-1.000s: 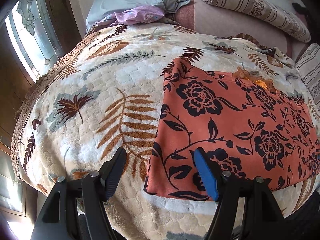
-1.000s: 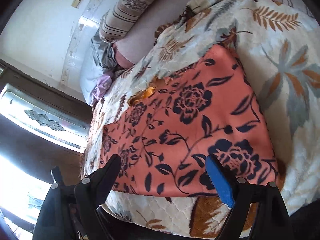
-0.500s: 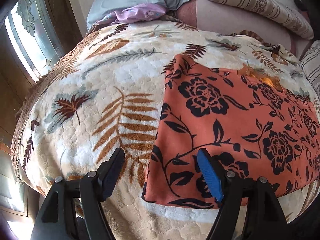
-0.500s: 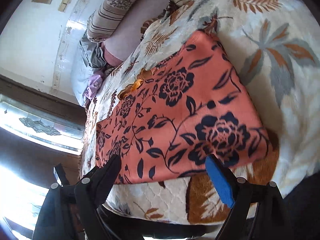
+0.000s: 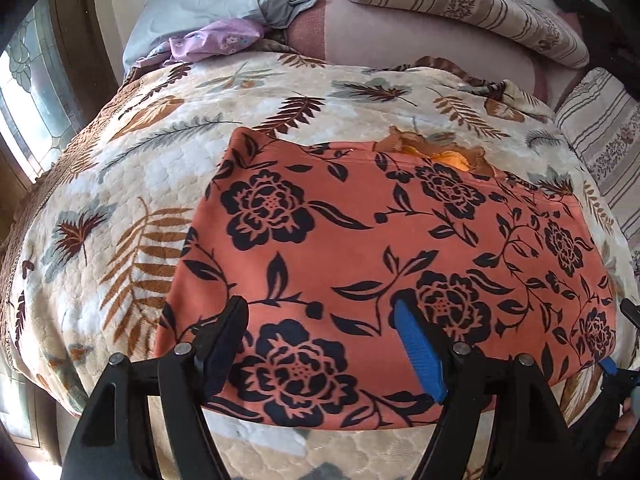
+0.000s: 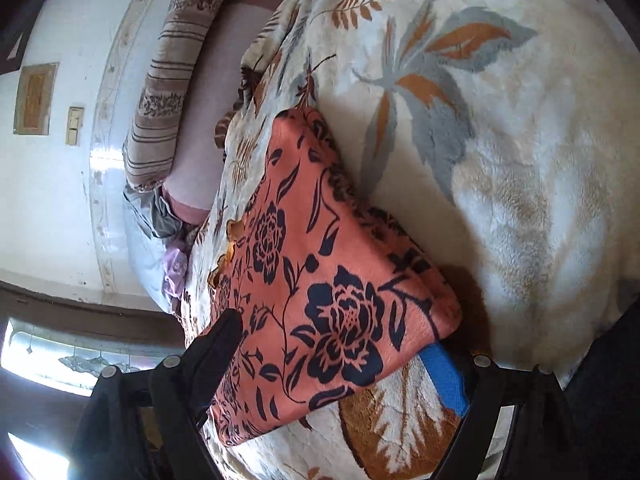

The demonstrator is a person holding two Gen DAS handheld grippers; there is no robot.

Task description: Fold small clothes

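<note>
Orange floral garment (image 5: 384,256) lies flat on the bed's quilted blanket (image 5: 120,208), near its front edge. Left tool (image 5: 320,344) and right tool (image 6: 332,356), both spread, straddle its near hem; either could pinch blanket pile with the cloth, or take a single layer and skew the fold.

Spread gripper (image 5: 320,340) over floral garment (image 5: 380,248)

black tongs (image 5: 320,336) with blue pads (image 5: 418,350), silver screws.
</note>
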